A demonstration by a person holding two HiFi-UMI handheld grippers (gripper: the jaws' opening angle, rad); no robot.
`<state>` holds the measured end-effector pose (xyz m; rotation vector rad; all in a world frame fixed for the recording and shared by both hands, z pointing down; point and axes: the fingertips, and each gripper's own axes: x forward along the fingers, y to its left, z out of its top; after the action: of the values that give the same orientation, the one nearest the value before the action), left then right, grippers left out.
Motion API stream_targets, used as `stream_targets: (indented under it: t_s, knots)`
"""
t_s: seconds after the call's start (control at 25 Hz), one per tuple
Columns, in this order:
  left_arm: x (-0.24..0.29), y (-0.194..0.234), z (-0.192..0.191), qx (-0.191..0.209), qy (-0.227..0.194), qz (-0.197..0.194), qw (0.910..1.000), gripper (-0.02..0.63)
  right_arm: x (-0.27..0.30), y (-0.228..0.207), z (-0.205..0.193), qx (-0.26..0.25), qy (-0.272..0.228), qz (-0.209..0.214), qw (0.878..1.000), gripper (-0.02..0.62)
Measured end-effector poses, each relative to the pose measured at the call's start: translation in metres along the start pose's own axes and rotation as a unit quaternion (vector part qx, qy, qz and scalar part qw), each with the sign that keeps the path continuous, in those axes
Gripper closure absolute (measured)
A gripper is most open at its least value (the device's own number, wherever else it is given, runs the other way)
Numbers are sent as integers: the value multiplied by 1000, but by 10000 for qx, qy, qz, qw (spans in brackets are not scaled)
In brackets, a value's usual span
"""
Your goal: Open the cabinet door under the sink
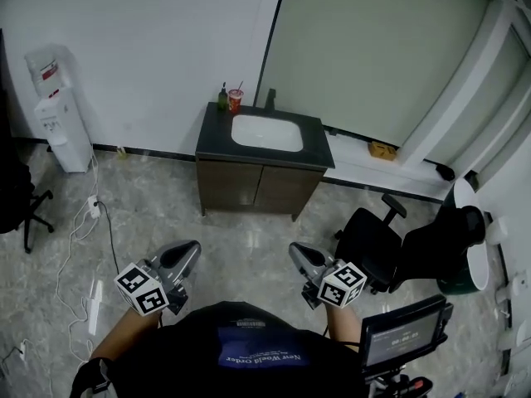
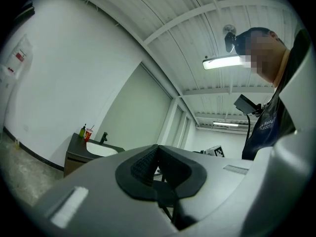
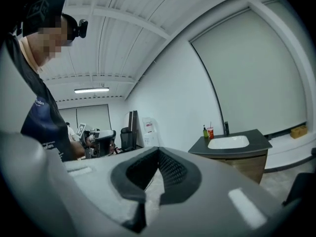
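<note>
Facing cabinet door [image 1: 229, 184] from afar, approach step; my left gripper [image 1: 192, 247], right gripper [image 1: 296, 249] closed, empty; next reach door edge.

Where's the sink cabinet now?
In the head view the sink cabinet stands top centre against the wall, water dispenser to its left, black office chair at its lower right.

The grey polished tile floor [image 1: 249, 247] carries a dark wooden sink cabinet [image 1: 257, 187] against the wall. A white water dispenser [image 1: 62, 127] and a white power strip with cables [image 1: 94, 208] stand to its left. A black office chair [image 1: 373, 243] stands to its right. The cabinet's black countertop [image 1: 212, 136] holds a green bottle [image 1: 222, 99] and a red cup with a straw [image 1: 236, 100] behind the white basin [image 1: 267, 131].
</note>
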<state>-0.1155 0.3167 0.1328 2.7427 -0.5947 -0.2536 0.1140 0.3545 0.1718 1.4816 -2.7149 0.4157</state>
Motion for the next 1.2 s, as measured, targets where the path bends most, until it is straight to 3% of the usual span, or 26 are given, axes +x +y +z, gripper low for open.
stream_targets:
  t_s: [0.2,0.4,0.72,1.0,1.2]
  knots:
    - [69,-11,-1,3,-69,174,9998,606,-2,-72,31,-77,-57,288,9995,594]
    - [125,-16,-4,22,-15,340,9994,606,-5,-124,37,-42,-14,511,9987,594]
    - [182,-6,-10,22,189,345,9992,606,-11,-190,39,218,-88,380,9990,594]
    - [207,44,-9,-165,168,153,9996,606,20,-214,34,227,39,131,9996,594]
    - [224,101,1,-211,137,-224,9994,606,60,-235,50,156,-16,-315,9994,594]
